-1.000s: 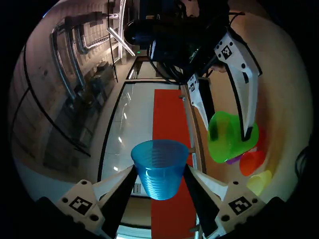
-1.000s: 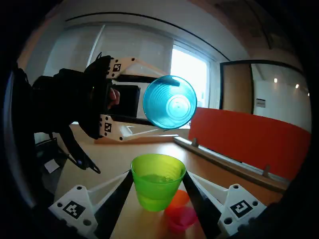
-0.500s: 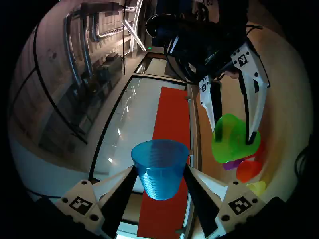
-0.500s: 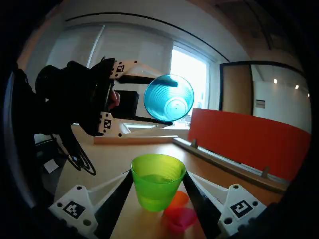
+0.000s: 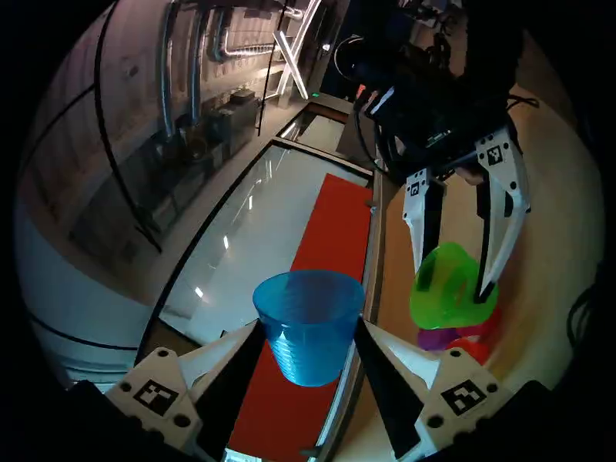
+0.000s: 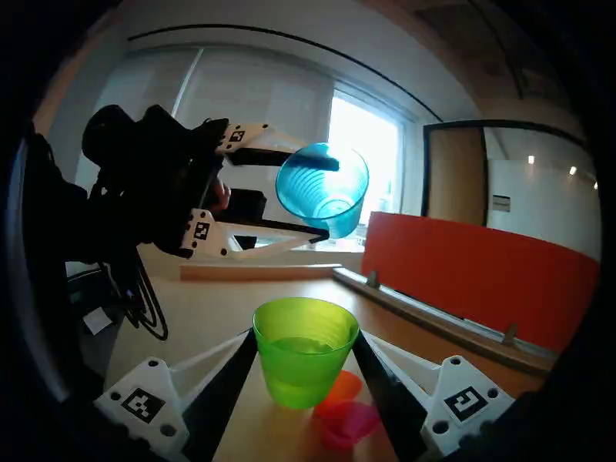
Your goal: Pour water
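My left gripper (image 5: 308, 339) is shut on a blue plastic cup (image 5: 308, 325). In the right gripper view that blue cup (image 6: 319, 189) hangs high above the table, tipped with its mouth toward the camera, held by the left gripper (image 6: 327, 196) and a gloved hand (image 6: 150, 185). My right gripper (image 6: 306, 362) is shut on a green cup (image 6: 305, 359) that stands upright with some water in it. In the left gripper view the green cup (image 5: 449, 289) sits between the right gripper's white fingers (image 5: 422, 227).
An orange cup (image 6: 346, 383) and a pink cup (image 6: 350, 423) stand on the wooden table (image 6: 208, 308) behind the green cup. A red partition (image 6: 477, 277) runs along the table's far edge. A bright window (image 6: 362, 146) lies behind.
The left gripper has rotated the blue cup back from mouth-on toward upright and raised it slightly. The green cup has stayed in place in the right gripper.
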Demonstrator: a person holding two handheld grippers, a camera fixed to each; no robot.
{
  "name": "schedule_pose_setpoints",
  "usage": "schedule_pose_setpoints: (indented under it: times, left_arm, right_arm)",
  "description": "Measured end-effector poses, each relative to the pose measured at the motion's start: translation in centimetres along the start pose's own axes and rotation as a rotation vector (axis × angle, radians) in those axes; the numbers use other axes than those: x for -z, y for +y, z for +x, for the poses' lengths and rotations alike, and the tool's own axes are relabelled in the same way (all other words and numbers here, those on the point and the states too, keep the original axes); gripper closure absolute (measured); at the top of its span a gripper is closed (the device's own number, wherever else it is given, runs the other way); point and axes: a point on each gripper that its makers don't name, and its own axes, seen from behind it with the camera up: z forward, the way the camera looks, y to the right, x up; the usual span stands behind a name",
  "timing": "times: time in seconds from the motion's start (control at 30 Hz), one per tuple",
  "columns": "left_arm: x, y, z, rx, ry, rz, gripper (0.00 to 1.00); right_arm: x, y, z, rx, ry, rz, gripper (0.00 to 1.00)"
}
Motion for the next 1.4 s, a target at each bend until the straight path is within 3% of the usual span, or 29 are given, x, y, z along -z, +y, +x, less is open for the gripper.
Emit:
schedule_pose_setpoints:
  times: [0.37, 0.93, 1.4]
  left_arm:
    - [0.1, -0.3, -0.6, 0.194, 0.003, -0.002, 0.19]
    - [0.7, -0.6, -1.5, 0.407, -0.009, 0.007, 0.19]
    - [0.7, -1.0, -1.7, 0.644, 0.017, -0.008, 0.19]
  right_arm:
    - [0.0, 0.2, 0.1, -0.002, 0.004, -0.005, 0.10]
    - [0.0, 0.3, 0.3, 0.000, 0.008, -0.012, 0.09]
    - [0.1, 0.3, 0.7, 0.005, 0.012, -0.019, 0.09]
